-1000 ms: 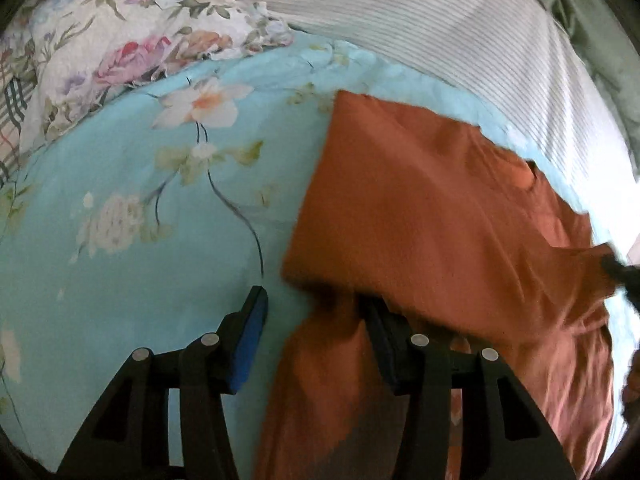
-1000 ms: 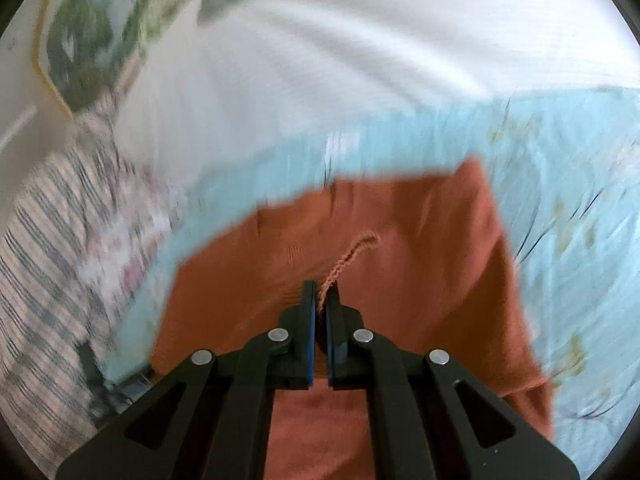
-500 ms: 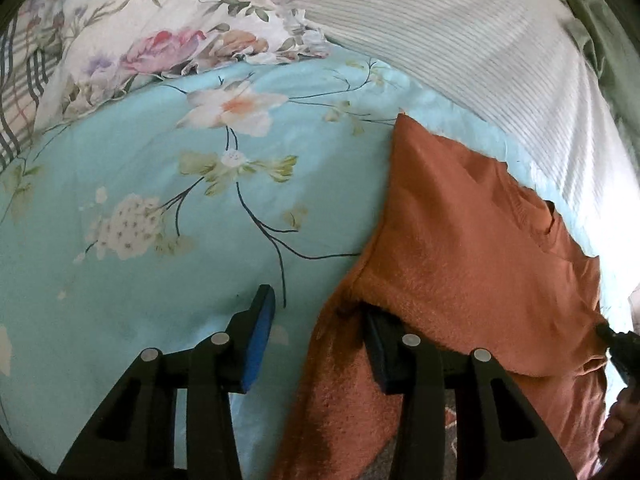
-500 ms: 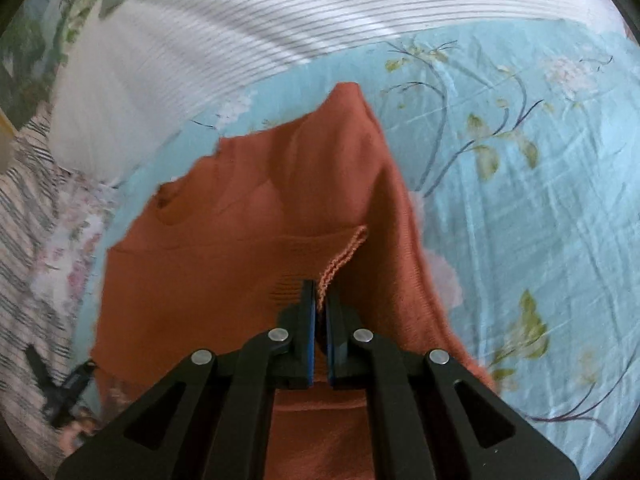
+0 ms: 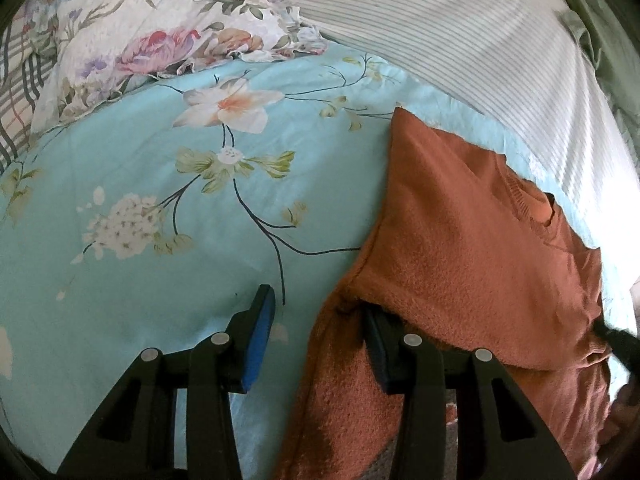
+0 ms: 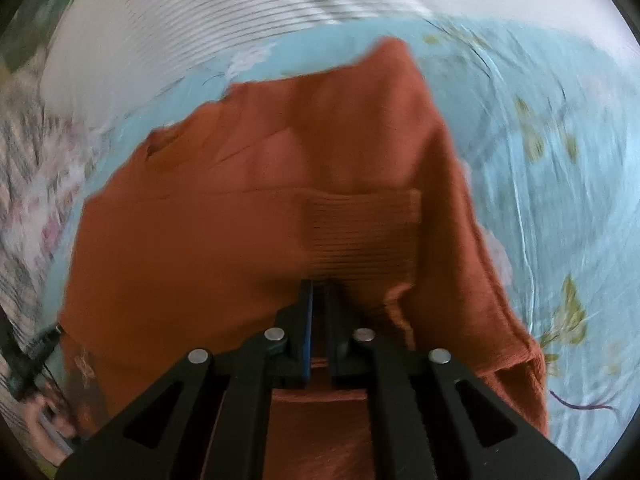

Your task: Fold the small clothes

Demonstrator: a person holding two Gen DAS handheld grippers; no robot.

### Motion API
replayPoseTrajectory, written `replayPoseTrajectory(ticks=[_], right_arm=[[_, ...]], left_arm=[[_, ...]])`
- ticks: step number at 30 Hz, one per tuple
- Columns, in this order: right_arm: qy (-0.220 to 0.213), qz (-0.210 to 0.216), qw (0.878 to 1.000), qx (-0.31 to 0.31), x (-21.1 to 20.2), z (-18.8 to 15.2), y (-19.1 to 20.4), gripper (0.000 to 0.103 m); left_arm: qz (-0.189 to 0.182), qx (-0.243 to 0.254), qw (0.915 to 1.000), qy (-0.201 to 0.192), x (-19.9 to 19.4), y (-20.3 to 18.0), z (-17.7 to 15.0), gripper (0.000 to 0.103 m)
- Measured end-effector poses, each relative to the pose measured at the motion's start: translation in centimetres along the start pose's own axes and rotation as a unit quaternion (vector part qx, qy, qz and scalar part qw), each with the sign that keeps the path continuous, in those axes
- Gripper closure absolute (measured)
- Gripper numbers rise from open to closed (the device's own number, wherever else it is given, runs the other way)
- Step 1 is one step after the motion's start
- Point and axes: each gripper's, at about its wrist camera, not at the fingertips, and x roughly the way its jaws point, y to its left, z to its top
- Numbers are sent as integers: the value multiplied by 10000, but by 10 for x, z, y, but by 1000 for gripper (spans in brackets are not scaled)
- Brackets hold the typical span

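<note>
Sweater: a rust-orange knit is spread on the bed; in the left wrist view it fills the 3 to 5 o'clock part, with one corner raised toward 1 o'clock. In the right wrist view it takes up the centre, with a ribbed band seen just above the fingers.

Left gripper: its jaws are held wide apart. The blue-padded finger is seen over bare sheet at 6 o'clock; the other finger is tucked under a folded edge of the sweater, so its pad is mostly hidden.

Right gripper: its jaws are brought close together and are clamped on a fold of the sweater, with orange cloth seen in the narrow gap between the pads. The view is blurred.

Bed sheet: light blue with white flowers and dark stems; the sweater is laid on it.

Floral pillow: placed at 11 o'clock in the left wrist view, touching the far edge of the sheet.

Striped cover: white with thin lines, seen from 12 to 2 o'clock, beyond the sweater.

Green cloth: seen at the 2 o'clock rim, beside the striped cover.
</note>
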Motion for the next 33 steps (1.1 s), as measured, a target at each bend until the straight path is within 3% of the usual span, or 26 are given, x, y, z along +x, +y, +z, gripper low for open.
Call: replayPoseTrajectory(ticks=[6, 10, 14, 19, 23, 29, 33], right_arm=[[-316, -101, 9992, 234, -48, -8, -12, 93], [-390, -1, 9990, 198, -77, -25, -22, 48], [-377, 145, 9991, 135, -100, -53, -24, 48], [-200, -42, 9994, 275, -122, -94, -58, 48], [2, 626, 9978, 227, -139, -129, -71, 48], [506, 1797, 9824, -59, -168, -190, -62, 48], [623, 2321, 9706, -151, -184, -228, -54, 48]], left_arm=[[-133, -68, 9999, 73, 0, 2, 1, 58], [-179, 98, 9996, 208, -11, 2, -2, 59], [-360, 363, 9980, 372, -30, 10, -21, 58], [-838, 602, 9921, 711, -54, 23, -50, 52], [-1455, 733, 9815, 1009, -76, 29, -77, 42], [-2474, 641, 9570, 1373, -108, 38, -126, 42], [-2812, 696, 9455, 1488, -134, 46, -159, 42]])
